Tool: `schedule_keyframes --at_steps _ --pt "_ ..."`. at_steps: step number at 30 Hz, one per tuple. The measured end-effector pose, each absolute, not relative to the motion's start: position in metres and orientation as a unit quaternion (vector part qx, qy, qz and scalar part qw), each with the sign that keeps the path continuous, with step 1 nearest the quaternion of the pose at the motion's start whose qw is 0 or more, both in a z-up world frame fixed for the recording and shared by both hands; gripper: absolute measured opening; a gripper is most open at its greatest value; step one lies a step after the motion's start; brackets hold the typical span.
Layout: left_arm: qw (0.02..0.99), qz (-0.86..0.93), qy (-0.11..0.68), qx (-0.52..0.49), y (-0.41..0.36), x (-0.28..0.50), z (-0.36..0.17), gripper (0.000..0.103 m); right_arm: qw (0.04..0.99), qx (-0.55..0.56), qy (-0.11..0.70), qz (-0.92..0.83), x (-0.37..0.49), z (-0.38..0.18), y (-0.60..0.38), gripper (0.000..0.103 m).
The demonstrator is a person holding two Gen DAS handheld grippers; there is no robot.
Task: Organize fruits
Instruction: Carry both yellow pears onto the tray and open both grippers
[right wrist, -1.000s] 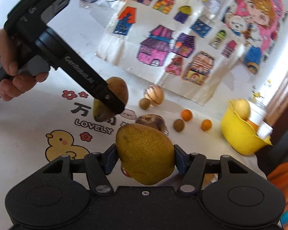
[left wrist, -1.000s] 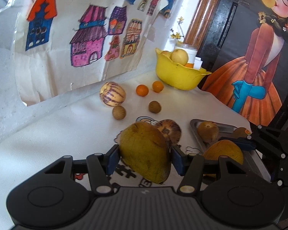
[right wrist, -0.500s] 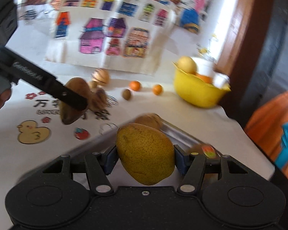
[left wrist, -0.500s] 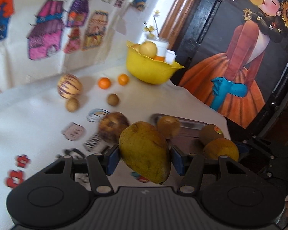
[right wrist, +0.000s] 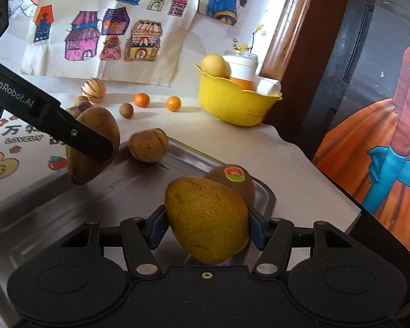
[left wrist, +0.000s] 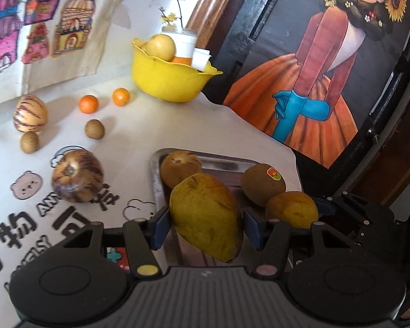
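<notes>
My left gripper (left wrist: 203,225) is shut on a yellow-brown mango (left wrist: 207,216) and holds it above the near-left part of a steel tray (left wrist: 224,161). My right gripper (right wrist: 206,225) is shut on a speckled yellow pear (right wrist: 207,217) above the tray's (right wrist: 68,196) right end. In the right wrist view the left gripper's finger (right wrist: 68,134) crosses the mango (right wrist: 95,142). A kiwi with a sticker (right wrist: 232,181) and a striped melon (right wrist: 149,145) lie in the tray. In the left wrist view the pear (left wrist: 292,209) sits right of the kiwi (left wrist: 262,184).
A yellow bowl (left wrist: 172,82) with fruit and cups stands at the back by the table's edge. Two small oranges (left wrist: 88,104), two small brown fruits (left wrist: 94,129), a pale striped melon (left wrist: 30,113) and a darker one (left wrist: 78,175) lie on the printed tablecloth.
Both grippers have moved right with their fruit, from over the tablecloth to over the steel tray. The held fruits have not shifted in the jaws.
</notes>
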State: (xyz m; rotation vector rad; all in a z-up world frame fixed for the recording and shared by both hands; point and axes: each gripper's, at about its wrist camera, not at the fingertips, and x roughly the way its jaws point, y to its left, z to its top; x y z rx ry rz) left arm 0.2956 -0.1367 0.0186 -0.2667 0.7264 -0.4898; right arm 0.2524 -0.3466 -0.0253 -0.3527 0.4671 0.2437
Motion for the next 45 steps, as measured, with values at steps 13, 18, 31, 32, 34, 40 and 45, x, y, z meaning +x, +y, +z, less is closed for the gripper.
schedule_keyframes --at_steps 13,18,31,32,34,40,45 --pt "0.895 -0.229 0.363 -0.122 -0.154 0.315 0.005 0.061 0.951 -0.188 0.219 0.112 0.26 -0.035 -0.349 0.062" --pt "0.893 -0.228 0.368 -0.122 -0.156 0.318 0.002 0.061 0.951 -0.189 0.22 0.111 0.26 -0.039 -0.349 0.062" --pt "0.888 -0.225 0.382 -0.124 -0.161 0.317 -0.001 0.062 0.949 -0.193 0.222 0.111 0.257 -0.042 -0.348 0.064" --pt "0.887 -0.223 0.383 -0.129 -0.16 0.318 -0.001 0.063 0.949 -0.195 0.222 0.109 0.255 -0.041 -0.348 0.066" --pt "0.884 -0.223 0.385 -0.141 -0.159 0.318 -0.001 0.066 0.948 -0.2 0.221 0.11 0.252 -0.04 -0.347 0.069" --pt "0.889 -0.216 0.373 -0.155 -0.158 0.308 0.009 0.085 0.952 -0.192 0.216 0.105 0.235 -0.034 -0.35 0.075" --pt "0.9 -0.205 0.354 -0.148 -0.154 0.292 0.023 0.094 0.958 -0.172 0.206 0.104 0.218 -0.027 -0.351 0.082"
